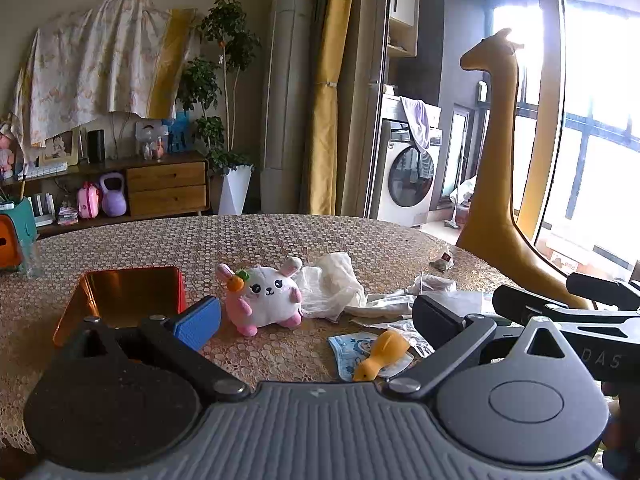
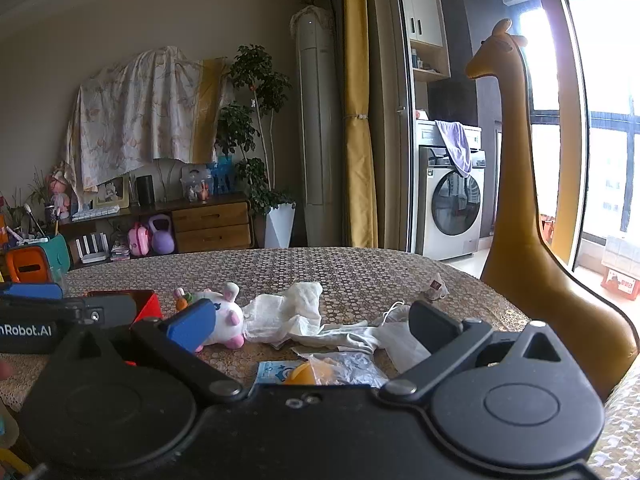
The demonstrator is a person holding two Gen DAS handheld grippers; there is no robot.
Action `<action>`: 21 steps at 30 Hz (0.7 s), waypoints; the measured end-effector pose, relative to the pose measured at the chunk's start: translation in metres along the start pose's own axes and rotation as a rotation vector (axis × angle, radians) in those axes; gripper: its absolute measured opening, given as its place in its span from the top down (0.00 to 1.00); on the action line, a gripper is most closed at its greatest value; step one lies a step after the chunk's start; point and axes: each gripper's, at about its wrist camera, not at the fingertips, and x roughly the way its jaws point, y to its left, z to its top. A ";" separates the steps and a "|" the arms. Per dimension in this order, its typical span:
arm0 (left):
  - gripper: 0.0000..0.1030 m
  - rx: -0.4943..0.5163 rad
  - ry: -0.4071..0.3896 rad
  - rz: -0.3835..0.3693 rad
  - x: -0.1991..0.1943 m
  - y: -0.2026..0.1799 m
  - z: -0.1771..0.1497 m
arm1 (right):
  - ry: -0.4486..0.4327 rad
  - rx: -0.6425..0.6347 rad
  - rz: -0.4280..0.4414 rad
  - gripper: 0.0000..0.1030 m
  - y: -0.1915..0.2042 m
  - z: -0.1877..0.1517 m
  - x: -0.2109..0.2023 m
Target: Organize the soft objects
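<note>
A white and pink plush bunny (image 1: pixel 266 296) with a small carrot lies on the table, just beyond my open left gripper (image 1: pixel 316 320). It also shows in the right wrist view (image 2: pixel 224 314), partly behind my blue pad. A crumpled white cloth (image 1: pixel 332 288) lies right of the bunny, also in the right wrist view (image 2: pixel 286 312). A small orange soft duck (image 1: pixel 382 354) rests on a blue printed face mask (image 1: pixel 350 350). A red tin with a gold inside (image 1: pixel 124 300) stands open at the left. My right gripper (image 2: pixel 316 320) is open and empty above the table's near edge.
Clear plastic wrappers (image 2: pixel 352 364) and white fabric pieces (image 2: pixel 360 338) lie at the right of the table. A small packet (image 1: pixel 442 260) sits further back. A tall yellow giraffe figure (image 1: pixel 496 184) stands beside the table's right edge. A teal and orange box (image 1: pixel 14 232) is at far left.
</note>
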 end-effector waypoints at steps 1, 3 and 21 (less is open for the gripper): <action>0.00 -0.003 0.002 -0.001 0.000 0.000 0.000 | 0.001 -0.002 0.000 0.00 0.000 0.000 0.000; 0.00 -0.008 0.004 -0.003 0.000 0.002 0.000 | 0.002 -0.003 0.001 0.00 0.000 0.000 -0.001; 0.00 -0.005 0.001 -0.003 0.000 0.001 0.000 | 0.007 -0.005 0.002 0.00 0.002 0.001 0.000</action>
